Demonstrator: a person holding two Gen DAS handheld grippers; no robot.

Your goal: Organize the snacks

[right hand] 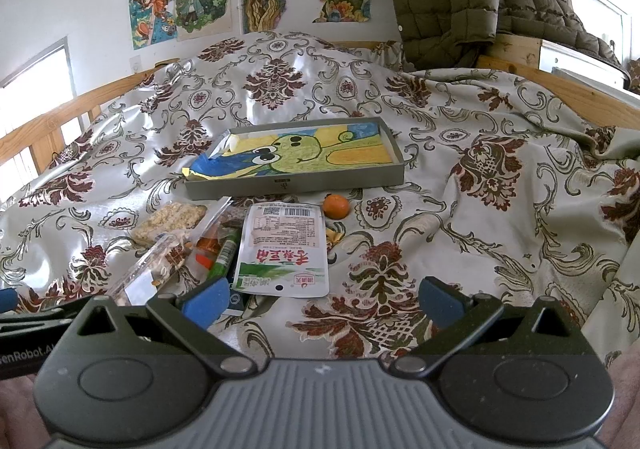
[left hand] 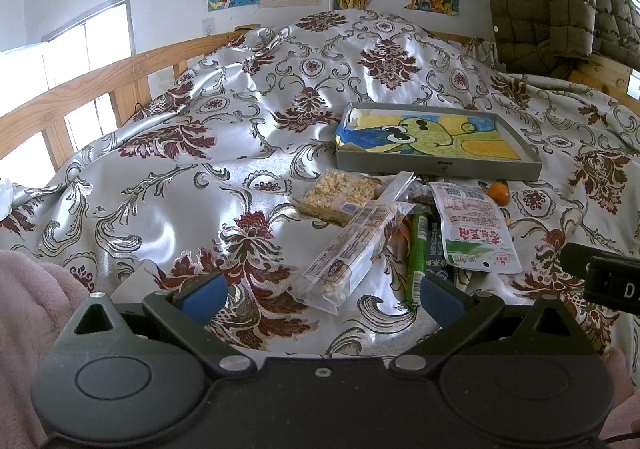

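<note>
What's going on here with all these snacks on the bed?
A person holds a two-finger gripper in each hand above a pile of snacks on the bedspread. Left gripper and right gripper are open, holding nothing. The white pouch, rice-crisp pack and small orange lie outside the grey tray.

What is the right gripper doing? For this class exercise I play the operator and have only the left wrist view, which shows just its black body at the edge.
Observer: The right gripper is open with nothing between its fingers. It hovers over the bedspread, just right of the white pouch.
Operator: Does the pouch hide anything on its right side?
Observer: Yes. A small gold wrapper lies against its right edge, just on the near side of the orange.
Operator: Is the orange touching the tray?
Observer: No. A strip of bedspread shows between it and the grey tray.
</note>
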